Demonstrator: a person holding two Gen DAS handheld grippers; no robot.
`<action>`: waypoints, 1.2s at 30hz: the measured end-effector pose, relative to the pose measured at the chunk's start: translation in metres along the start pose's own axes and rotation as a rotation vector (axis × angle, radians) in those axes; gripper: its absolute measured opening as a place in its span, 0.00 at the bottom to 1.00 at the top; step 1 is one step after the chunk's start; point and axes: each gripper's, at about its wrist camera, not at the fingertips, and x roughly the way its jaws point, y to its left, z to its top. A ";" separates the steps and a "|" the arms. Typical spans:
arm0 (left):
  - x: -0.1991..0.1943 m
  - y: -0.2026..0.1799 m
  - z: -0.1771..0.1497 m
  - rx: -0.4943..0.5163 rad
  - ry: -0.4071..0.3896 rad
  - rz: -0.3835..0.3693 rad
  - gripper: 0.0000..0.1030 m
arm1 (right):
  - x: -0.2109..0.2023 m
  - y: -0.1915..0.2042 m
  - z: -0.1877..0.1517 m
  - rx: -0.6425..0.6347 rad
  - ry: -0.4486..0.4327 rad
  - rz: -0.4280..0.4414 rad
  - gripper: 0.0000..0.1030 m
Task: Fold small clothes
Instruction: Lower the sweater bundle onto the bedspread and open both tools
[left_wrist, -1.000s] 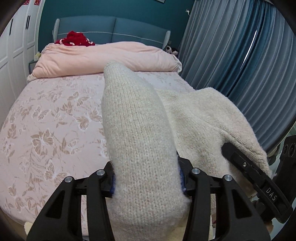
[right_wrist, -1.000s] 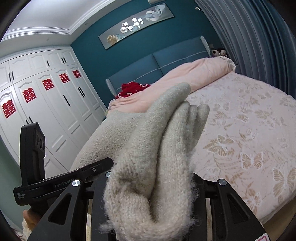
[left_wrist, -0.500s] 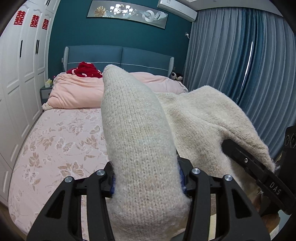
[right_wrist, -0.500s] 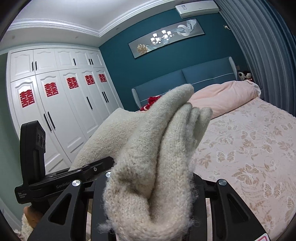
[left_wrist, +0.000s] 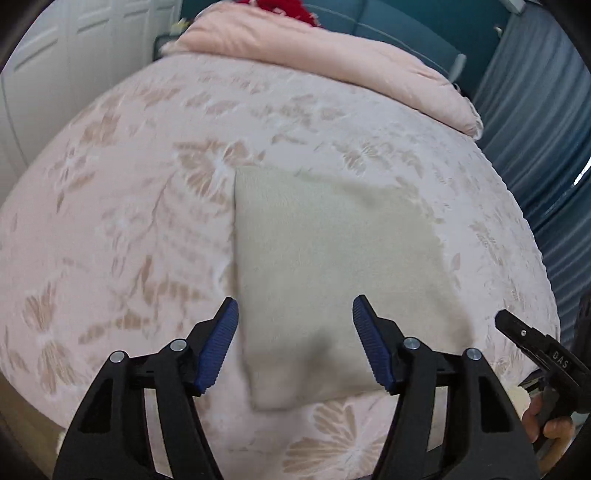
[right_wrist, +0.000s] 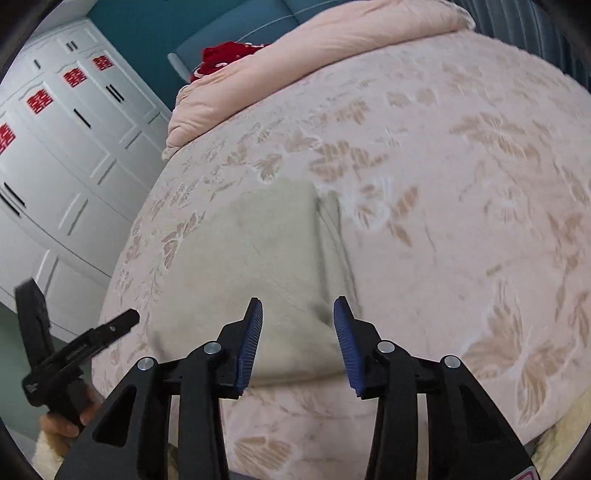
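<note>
Both grippers opening, empty, over the sweater (left_wrist: 332, 266) — only right view shows wardrobe (right_wrist: 55, 155).

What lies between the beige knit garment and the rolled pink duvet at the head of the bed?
Only bare floral bedsheet between the knit garment and the pink duvet; the left wrist view shows it best.

The sweater (left_wrist: 332, 280) is smeared by motion blur; the red bundle (left_wrist: 284, 9) is cut off at the top edge
</note>
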 end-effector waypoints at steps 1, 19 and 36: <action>-0.001 0.013 -0.004 -0.061 -0.006 -0.064 0.66 | -0.002 -0.003 0.000 -0.004 -0.010 0.007 0.45; 0.069 0.005 0.053 -0.217 0.144 -0.229 0.45 | 0.085 0.036 0.079 0.005 0.085 0.155 0.30; 0.021 -0.047 0.018 0.146 -0.023 0.155 0.74 | 0.040 0.056 0.038 -0.323 0.040 -0.104 0.08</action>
